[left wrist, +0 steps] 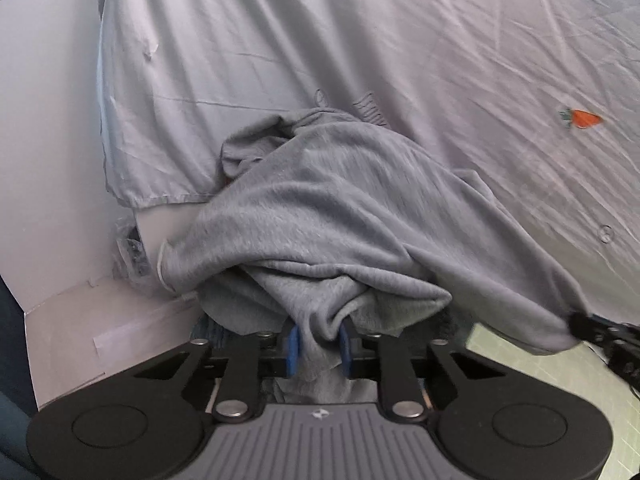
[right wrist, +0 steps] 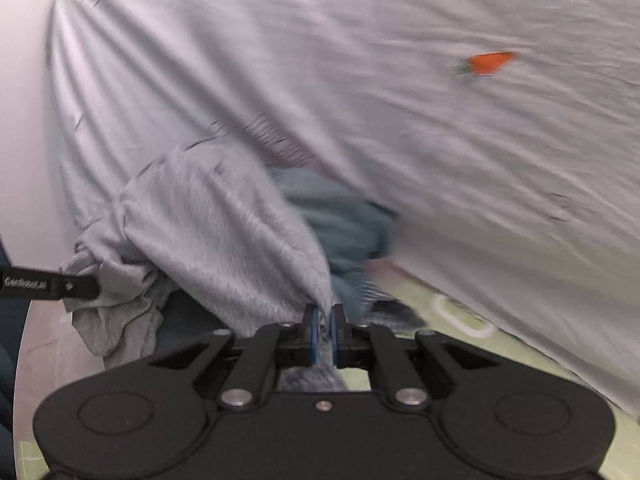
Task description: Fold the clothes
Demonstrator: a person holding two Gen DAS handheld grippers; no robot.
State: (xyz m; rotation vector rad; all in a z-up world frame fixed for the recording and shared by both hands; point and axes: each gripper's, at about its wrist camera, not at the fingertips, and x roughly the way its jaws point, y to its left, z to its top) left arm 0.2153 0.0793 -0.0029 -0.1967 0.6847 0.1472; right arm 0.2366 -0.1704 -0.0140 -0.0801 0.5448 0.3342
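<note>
A grey knit garment (left wrist: 332, 208) hangs bunched between both grippers in front of the bed. My left gripper (left wrist: 319, 346) is shut on a fold of it, cloth pinched between the blue pads (left wrist: 294, 350). My right gripper (right wrist: 323, 330) is shut on another edge of the same garment (right wrist: 224, 236). The right gripper shows at the right edge of the left wrist view (left wrist: 592, 330), gripping the cloth's corner. The left gripper shows at the left edge of the right wrist view (right wrist: 48, 284), holding the other end.
A pale lilac bedsheet (left wrist: 360, 40) with a small orange carrot print (left wrist: 582, 118) covers the bed behind. A blue-grey garment (right wrist: 340, 216) lies under the grey one. White wall (left wrist: 44, 120) stands at the left, green tiled floor (left wrist: 560, 380) below.
</note>
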